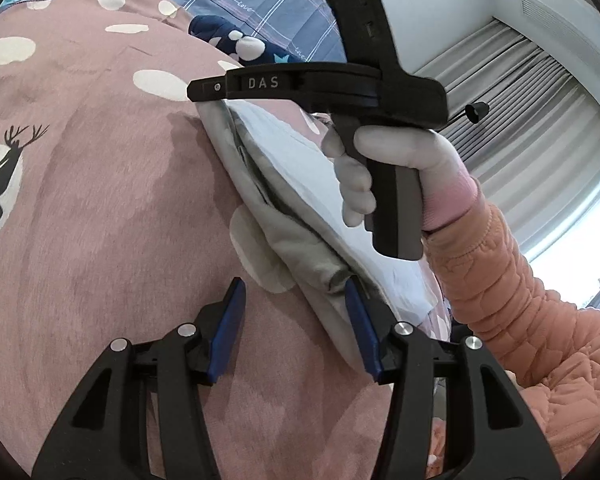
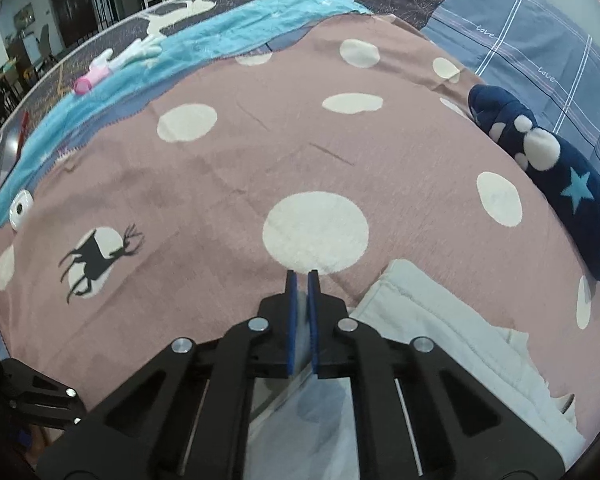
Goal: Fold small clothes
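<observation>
Grey garment lies touching the open left hand-held gripper's right finger.

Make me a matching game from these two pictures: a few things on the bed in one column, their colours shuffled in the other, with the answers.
Things:
1. blanket
2. garment
3. star cushion
4. plaid pillow

Colours:
A. navy with light blue stars
B. dusty pink with cream dots
C. grey-blue with pale lines
D. pale grey-white

Pairs: 1-B, 2-D, 3-A, 4-C
</observation>
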Motion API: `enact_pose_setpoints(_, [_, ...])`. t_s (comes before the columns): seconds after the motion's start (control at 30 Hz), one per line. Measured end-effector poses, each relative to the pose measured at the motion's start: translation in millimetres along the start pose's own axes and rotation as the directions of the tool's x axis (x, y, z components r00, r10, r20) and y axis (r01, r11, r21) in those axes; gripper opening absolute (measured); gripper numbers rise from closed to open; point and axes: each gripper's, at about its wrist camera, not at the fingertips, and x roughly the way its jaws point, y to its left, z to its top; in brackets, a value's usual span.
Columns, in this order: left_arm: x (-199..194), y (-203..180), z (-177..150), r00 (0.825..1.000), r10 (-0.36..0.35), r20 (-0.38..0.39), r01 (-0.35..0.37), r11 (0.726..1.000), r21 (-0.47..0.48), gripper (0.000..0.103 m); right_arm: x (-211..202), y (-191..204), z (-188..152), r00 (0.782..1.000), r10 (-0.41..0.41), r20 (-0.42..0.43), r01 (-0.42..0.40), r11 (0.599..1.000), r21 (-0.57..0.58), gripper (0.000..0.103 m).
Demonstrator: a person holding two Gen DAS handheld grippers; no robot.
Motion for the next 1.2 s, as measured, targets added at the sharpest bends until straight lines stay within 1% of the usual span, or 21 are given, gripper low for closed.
enact_pose_setpoints(0.03, [4.2,0.0,2.5,1.0,0.006,-0.003,-0.006,1.0,0.0,0.052,-0.6,-0.8,0.7,1.0,0.005,0.003,-0.005,1.0,0.002,0.005])
enact_pose_setpoints(0.07, [6.7,-0.2,4.3,1.0,0.008,-0.005,-0.008,1.0,0.0,0.049,-1.0,-1.7,1.3,1.0,0.012,0.006,-0.012,1.0,0.007,0.005])
enact_pose_setpoints(0.13, [9.3,-2.8,7.7,1.0,0.003,0.005,-0.003,1.0,0.01,0.033,-0.8,-2.7,2.4,1.0,0.022,0.006,-0.022,1.0,0.017,0.005])
enact_pose_setpoints(0.17, [10.4,-3.9,9.0,1.0,0.0,0.008,0.0,1.0,0.015,0.009,-0.8,-2.9,2.8,1.0,0.025,0.007,-0.025,0.999,0.02,0.004])
enact_pose_setpoints(0.2, [11.3,-5.2,9.5,1.0,0.007,0.009,-0.007,1.0,0.018,0.0,-0.9,-2.9,3.1,1.0,0.025,0.011,-0.026,0.999,0.02,0.004])
enact_pose_setpoints(0.27, [9.1,-11.3,7.2,0.998,0.059,0.02,-0.06,0.997,0.049,0.0,-2.1,-2.5,4.1,1.0,0.023,0.021,-0.024,1.0,0.019,0.002])
enact_pose_setpoints(0.33, [2.6,-18.8,-0.3,0.995,0.092,0.03,-0.094,0.991,0.094,0.0,-3.9,-3.1,5.8,0.999,0.015,0.036,-0.016,1.0,0.027,0.001])
enact_pose_setpoints(0.4, [-2.1,-22.6,-9.4,0.995,0.099,0.026,-0.102,0.988,0.119,0.0,-2.8,-5.8,7.5,0.999,0.011,0.042,-0.013,0.999,0.042,0.001])
enact_pose_setpoints(0.47, [-2.4,-20.5,-18.4,0.991,0.137,0.01,-0.137,0.982,0.126,0.0,-0.3,-9.2,8.3,0.999,0.009,0.05,-0.012,0.998,0.056,0.0])
enact_pose_setpoints(0.53, [-2.1,-15.3,-23.6,0.986,0.164,0.0,-0.163,0.981,0.109,0.0,-0.5,-12.8,10.9,0.997,-0.017,0.074,0.012,0.998,0.067,0.0])
enact_pose_setpoints(0.57, [-3.5,-12.9,-25.1,0.987,0.162,0.0,-0.162,0.982,0.096,0.0,-1.6,-16.5,13.5,0.996,-0.016,0.092,0.009,0.997,0.081,0.0])
enact_pose_setpoints(0.67, [-10.9,-10.2,-27.6,0.989,0.149,0.009,-0.149,0.985,0.084,0.0,-9.2,-22.7,15.0,0.992,0.055,0.113,-0.067,0.993,0.099,0.0])
enact_pose_setpoints(0.77, [-22.4,-10.6,-30.0,0.986,0.165,0.028,-0.167,0.981,0.094,0.0,-28.8,-16.0,6.6,0.99,0.053,0.13,-0.059,0.997,0.042,0.002])
enact_pose_setpoints(0.83, [-30.4,-7.1,-27.5,0.981,0.186,0.051,-0.19,0.978,0.088,0.0,-48.3,-8.5,-10.8,0.987,0.068,0.143,-0.067,0.998,-0.006,0.005])
enact_pose_setpoints(0.87, [-34.3,-5.4,-26.5,0.979,0.194,0.062,-0.199,0.977,0.08,0.0,-55.6,-5.9,-20.1,0.987,0.081,0.141,-0.078,0.997,-0.023,0.011])
enact_pose_setpoints(0.9, [-39.8,-3.3,-26.3,0.977,0.202,0.076,-0.207,0.976,0.069,0.0,-67.5,-0.7,-36.5,0.985,0.097,0.14,-0.091,0.995,-0.05,0.015])
enact_pose_setpoints(1.0, [-51.3,4.9,-20.1,0.97,0.216,0.114,-0.22,0.975,0.027,0.0,-91.4,16.7,-74.7,0.984,0.113,0.14,-0.096,0.988,-0.123,0.023])
enact_pose_setpoints(1.07, [-54.6,7.5,-15.9,0.964,0.234,0.128,-0.238,0.971,0.014,0.001,-103.7,30.4,-100.2,0.982,0.131,0.137,-0.108,0.981,-0.162,0.032])
enact_pose_setpoints(1.1, [-55.8,8.2,-15.2,0.962,0.242,0.13,-0.245,0.969,0.011,0.003,-110.7,42.6,-118.0,0.98,0.152,0.126,-0.127,0.973,-0.191,0.036])
enact_pose_setpoints(1.13, [-55.9,8.4,-12.9,0.959,0.251,0.132,-0.254,0.967,0.007,0.005,-114.3,50.7,-126.7,0.98,0.159,0.123,-0.13,0.969,-0.211,0.037])
enact_pose_setpoints(1.2, [-56.5,6.8,-11.9,0.956,0.258,0.138,-0.262,0.965,0.007,0.016,-123.8,74.7,-150.8,0.979,0.159,0.129,-0.118,0.954,-0.277,0.046])
